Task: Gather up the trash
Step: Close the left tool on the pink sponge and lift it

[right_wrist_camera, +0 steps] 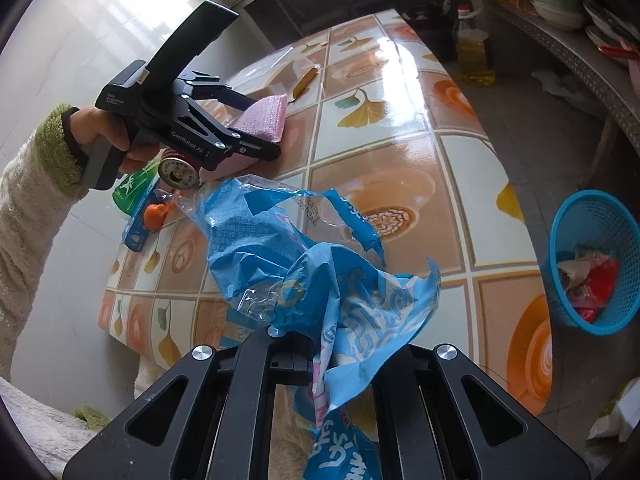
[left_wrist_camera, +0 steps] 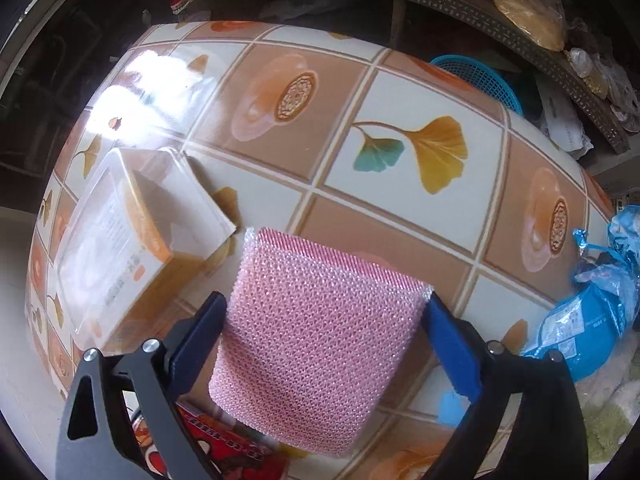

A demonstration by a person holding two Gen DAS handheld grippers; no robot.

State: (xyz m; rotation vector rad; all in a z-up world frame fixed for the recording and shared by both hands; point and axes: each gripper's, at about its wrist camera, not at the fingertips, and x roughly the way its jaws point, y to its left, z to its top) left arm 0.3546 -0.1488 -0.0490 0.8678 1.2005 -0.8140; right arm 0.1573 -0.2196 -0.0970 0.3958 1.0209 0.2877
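Hanging crumpled over the patterned table (right_wrist_camera: 400, 168), the blue plastic wrapper (right_wrist_camera: 320, 280) is pinched in the right gripper's (right_wrist_camera: 316, 364) closed jaws, while the left gripper (left_wrist_camera: 324, 320) clamps a pink mesh sponge (left_wrist_camera: 316, 328) near a blue basket (right_wrist_camera: 592, 264).

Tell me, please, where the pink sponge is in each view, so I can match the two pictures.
Left wrist: the pink sponge fills the lower middle, between the left tongs.
Right wrist: the sponge is small at upper left, in the left tongs.
Shared landmark: the blue basket, upper right in the left view; at the right edge in the right view.
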